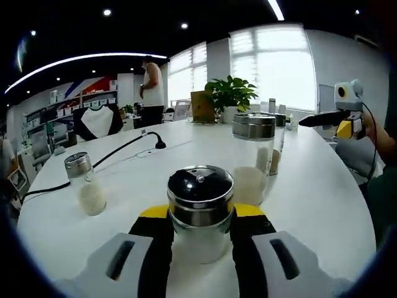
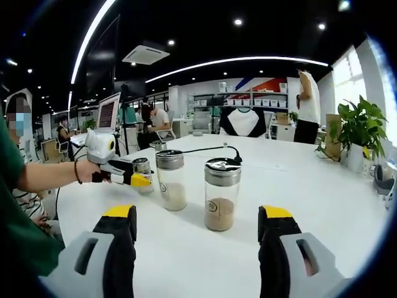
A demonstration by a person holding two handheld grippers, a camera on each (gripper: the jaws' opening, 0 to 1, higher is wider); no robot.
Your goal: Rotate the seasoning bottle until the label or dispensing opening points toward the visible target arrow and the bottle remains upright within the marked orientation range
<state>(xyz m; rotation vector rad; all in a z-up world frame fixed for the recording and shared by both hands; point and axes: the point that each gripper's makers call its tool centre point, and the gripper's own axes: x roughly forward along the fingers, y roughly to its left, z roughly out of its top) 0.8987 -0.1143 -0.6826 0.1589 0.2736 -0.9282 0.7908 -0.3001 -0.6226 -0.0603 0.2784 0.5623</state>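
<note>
In the left gripper view, a seasoning bottle (image 1: 200,211) stands on the table (image 1: 322,198) at lower centre, between the left gripper (image 1: 201,245) jaws. A second bottle (image 1: 251,158) stands behind it, right of centre; a small shaker (image 1: 85,184) sits at left. A potted plant (image 1: 231,96) stands at the table's far edge, upper centre. The right gripper (image 1: 329,118) hangs at right.

A: Right gripper (image 2: 198,233) is seen with jaws spread wide over the white round table (image 2: 322,192), nothing held between them.

B: Ahead?

A: A clear glass shaker with steel lid and brown seasoning (image 2: 222,194) stands upright; a second with white powder (image 2: 171,179) is placed just left. The left gripper (image 2: 138,180) is closed around a third small shaker (image 2: 142,169).
</note>
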